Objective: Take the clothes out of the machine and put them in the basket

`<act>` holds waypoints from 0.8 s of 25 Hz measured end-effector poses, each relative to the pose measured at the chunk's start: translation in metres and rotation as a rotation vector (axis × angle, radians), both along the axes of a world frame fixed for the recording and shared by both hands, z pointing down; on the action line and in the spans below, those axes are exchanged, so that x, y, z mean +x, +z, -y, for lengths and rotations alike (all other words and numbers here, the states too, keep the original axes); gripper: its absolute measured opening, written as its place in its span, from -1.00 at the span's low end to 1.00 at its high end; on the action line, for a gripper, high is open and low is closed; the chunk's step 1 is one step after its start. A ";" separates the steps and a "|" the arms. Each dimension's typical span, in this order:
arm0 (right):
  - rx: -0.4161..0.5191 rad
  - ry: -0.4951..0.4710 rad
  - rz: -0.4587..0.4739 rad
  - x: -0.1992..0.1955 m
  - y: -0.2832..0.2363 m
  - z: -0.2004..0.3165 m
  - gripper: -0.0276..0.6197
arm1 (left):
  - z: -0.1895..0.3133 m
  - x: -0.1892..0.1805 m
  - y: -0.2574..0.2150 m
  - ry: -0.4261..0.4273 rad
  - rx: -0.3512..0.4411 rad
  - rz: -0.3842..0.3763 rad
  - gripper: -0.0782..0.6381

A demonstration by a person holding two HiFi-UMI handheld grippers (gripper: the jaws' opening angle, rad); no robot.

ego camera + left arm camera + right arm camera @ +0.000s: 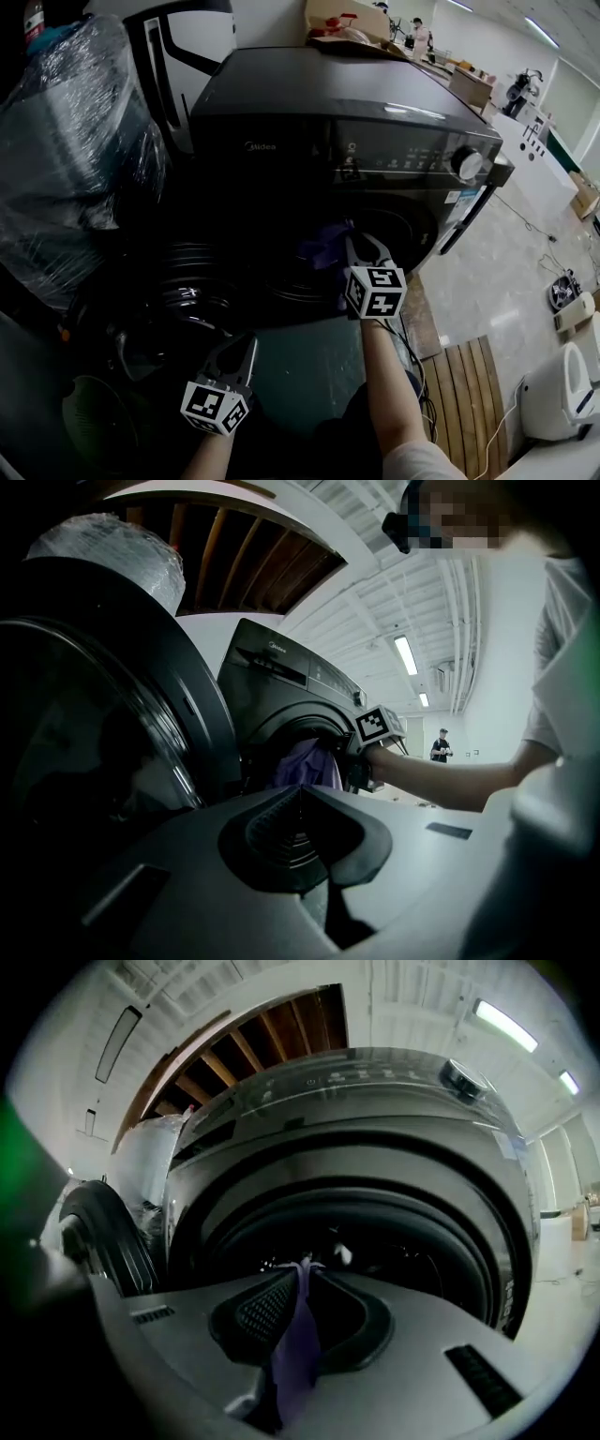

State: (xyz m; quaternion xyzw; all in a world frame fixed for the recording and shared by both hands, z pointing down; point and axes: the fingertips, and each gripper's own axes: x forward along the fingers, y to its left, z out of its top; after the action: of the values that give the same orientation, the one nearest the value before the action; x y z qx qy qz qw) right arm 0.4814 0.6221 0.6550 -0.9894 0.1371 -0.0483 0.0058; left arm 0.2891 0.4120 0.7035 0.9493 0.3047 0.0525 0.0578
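A dark front-loading washing machine stands with its round door swung open to the left. My right gripper is at the mouth of the drum, shut on a purple garment. In the right gripper view the purple cloth is pinched between the jaws of the right gripper and hangs down from them. My left gripper is lower, in front of the open door, away from the cloth. The left gripper has its jaws together with nothing between them. From there the purple garment shows bulging out of the drum.
A large plastic-wrapped bundle stands left of the machine. A dim greenish round container sits low at the left, hard to make out. A wooden slatted mat and a white appliance are on the floor to the right.
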 end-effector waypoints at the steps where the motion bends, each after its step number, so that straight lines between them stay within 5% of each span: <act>1: 0.007 0.000 -0.006 -0.004 -0.003 -0.001 -0.76 | 0.000 0.000 -0.002 0.005 -0.002 -0.004 -0.72; 20: 0.016 -0.011 -0.096 -0.067 -0.040 -0.007 -0.76 | -0.001 0.013 -0.025 0.051 -0.023 -0.061 -0.72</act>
State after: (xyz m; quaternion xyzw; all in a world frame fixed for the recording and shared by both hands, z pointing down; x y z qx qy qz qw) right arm 0.4144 0.6291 0.6148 -0.9897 0.1430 0.0004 0.0070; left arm 0.3024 0.4130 0.6785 0.9416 0.3310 0.0217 0.0579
